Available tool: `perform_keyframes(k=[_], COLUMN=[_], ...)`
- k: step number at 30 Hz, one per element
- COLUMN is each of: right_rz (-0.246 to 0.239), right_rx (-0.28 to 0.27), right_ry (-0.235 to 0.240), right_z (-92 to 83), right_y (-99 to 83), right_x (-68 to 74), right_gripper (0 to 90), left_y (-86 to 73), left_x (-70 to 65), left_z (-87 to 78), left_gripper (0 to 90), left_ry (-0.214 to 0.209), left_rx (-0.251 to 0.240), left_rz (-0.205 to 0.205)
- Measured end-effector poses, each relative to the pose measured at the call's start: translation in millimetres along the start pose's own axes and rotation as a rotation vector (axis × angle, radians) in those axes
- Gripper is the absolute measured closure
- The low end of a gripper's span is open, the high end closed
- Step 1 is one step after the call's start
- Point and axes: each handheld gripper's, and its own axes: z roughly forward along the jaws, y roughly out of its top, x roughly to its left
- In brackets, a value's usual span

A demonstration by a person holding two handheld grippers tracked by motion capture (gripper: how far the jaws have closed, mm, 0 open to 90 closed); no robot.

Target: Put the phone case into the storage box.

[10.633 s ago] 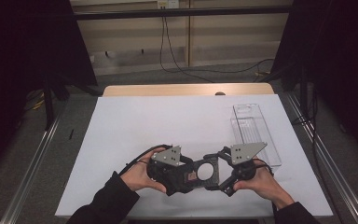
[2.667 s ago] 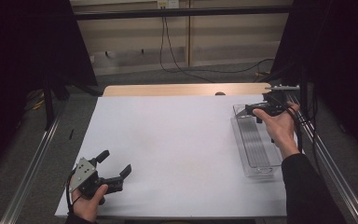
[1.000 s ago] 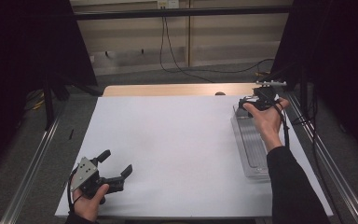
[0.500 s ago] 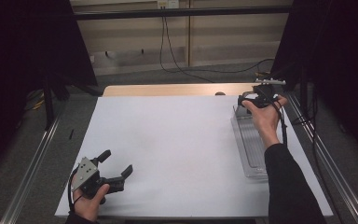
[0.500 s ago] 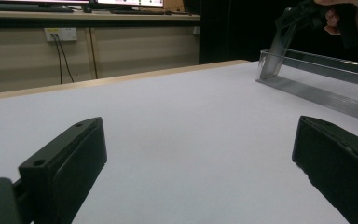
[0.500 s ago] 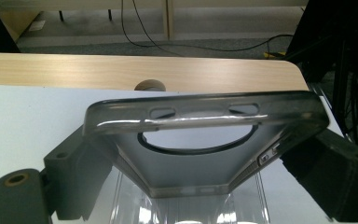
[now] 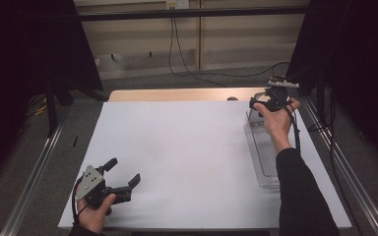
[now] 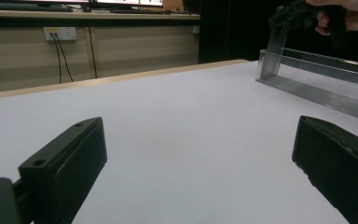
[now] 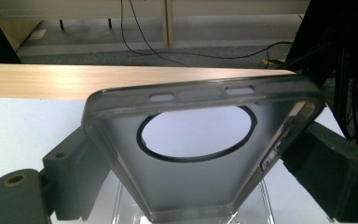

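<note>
My right gripper [image 9: 200,154] clamped the translucent grey phone case [image 9: 200,158] above the clear plastic tray [image 7: 268,152]; left gripper [image 7: 120,184] idled wide. Next: carry it clear.

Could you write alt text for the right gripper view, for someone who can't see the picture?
A clear phone case with a large round camera hole is held between the two black jaws of the right gripper, above a clear plastic tray on a white table. Beyond the table's wooden far edge, cables trail on a grey floor.
</note>
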Motion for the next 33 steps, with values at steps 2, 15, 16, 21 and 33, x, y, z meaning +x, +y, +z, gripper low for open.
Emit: perform_keyframes(k=[2, 15, 16, 21, 33], right_rz=[0.003, 0.009, 0.008, -0.002, -0.019], right_rx=[0.0, -0.02, -0.022, -0.04, -0.046], right_ry=[0.001, 0.014, 0.018, 0.027, 0.038], right_z=[2.0, 8.1, 8.8, 12.2, 16.5], right_y=[0.2, 1.0, 1.1, 0.0, -0.9], right_x=[-0.3, -2.2, -2.5, -3.0, -5.2], right_gripper=[10.0, 9.3, 9.3, 9.5, 9.5], left_y=[-0.1, -0.1, -0.2, -0.2, -0.4], left_x=[0.2, 0.4, 0.4, 0.6, 1.1], left_z=[-0.1, 0.3, 0.4, 0.4, 0.6], left_gripper=[2.9, 2.8, 2.9, 2.9, 2.9], left_ry=[0.001, 0.001, 0.001, 0.001, 0.002], left_rx=[0.0, 0.005, 0.004, 0.005, 0.006], left_rz=[0.001, 0.005, 0.004, 0.005, 0.007])
